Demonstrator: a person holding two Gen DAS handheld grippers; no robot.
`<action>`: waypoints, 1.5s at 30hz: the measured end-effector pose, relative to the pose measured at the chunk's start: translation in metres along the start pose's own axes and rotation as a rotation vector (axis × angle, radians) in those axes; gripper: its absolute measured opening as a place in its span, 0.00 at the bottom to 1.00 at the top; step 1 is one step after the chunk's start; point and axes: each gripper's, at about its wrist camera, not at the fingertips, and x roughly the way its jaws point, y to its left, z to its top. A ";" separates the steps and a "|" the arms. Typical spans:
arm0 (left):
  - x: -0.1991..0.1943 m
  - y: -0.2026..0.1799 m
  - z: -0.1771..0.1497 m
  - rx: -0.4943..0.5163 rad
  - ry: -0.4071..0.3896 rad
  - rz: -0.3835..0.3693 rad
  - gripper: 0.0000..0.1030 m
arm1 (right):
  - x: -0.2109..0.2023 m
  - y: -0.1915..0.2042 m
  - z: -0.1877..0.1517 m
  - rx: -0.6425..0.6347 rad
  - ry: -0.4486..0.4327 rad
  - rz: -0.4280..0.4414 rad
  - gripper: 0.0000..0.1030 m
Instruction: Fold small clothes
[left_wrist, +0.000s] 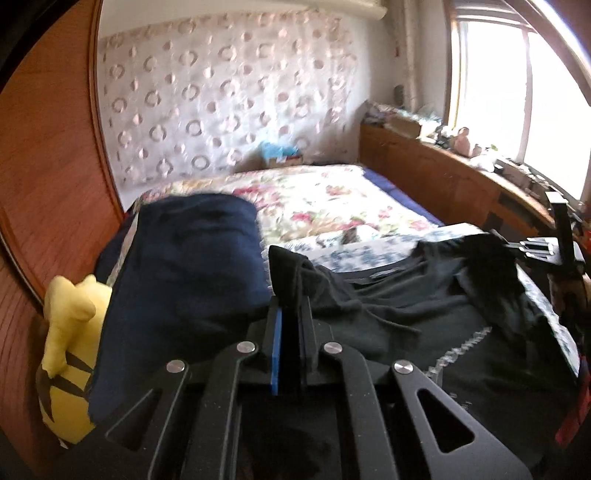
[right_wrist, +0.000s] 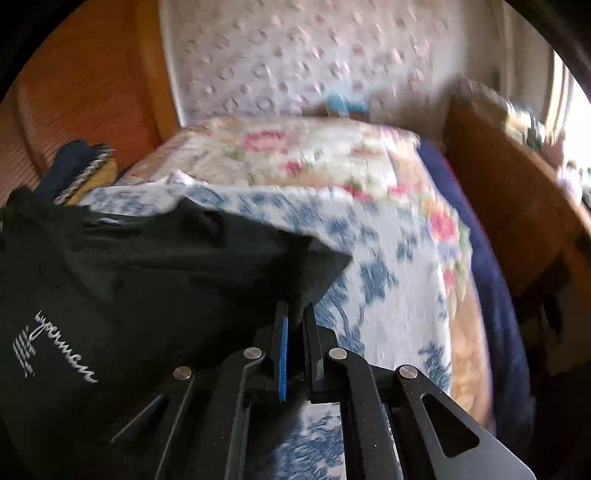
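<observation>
Left gripper (left_wrist: 291, 306) angled down over bed (left_wrist: 317, 195), fingers pinched on black garment (left_wrist: 406, 314) corner. Right gripper (right_wrist: 297, 314) likewise tilted, opposite corner clamped between fingers.

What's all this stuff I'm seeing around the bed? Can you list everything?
black garment: one, black with white lettering, spread on the blue-patterned cloth, a corner pinched at each side.
navy folded cloth: one, dark blue, left of the black garment.
yellow plush toy: one, yellow with dark stripes, far left, against the navy cloth.
blue-patterned cloth: one, white with blue print, under the garment.
floral bedspread: one, cream with pink flowers, covering the bed behind.
wooden shelf: one, brown, along the window, cluttered with small items too blurred to name.
curtain: one, white with ring pattern, on the back wall.
left tool: one, black, blue pad, shut on the garment.
right tool: one, black, blue pad, shut on the garment's corner.
</observation>
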 end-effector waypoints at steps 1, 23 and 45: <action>-0.007 -0.001 0.000 0.004 -0.011 -0.006 0.07 | -0.010 0.004 0.002 -0.005 -0.023 0.025 0.06; -0.132 -0.008 -0.085 -0.050 -0.135 -0.035 0.07 | -0.170 0.012 -0.080 -0.012 -0.200 0.180 0.05; -0.126 -0.003 -0.157 -0.087 0.086 0.024 0.08 | -0.171 0.024 -0.124 -0.010 0.050 0.132 0.05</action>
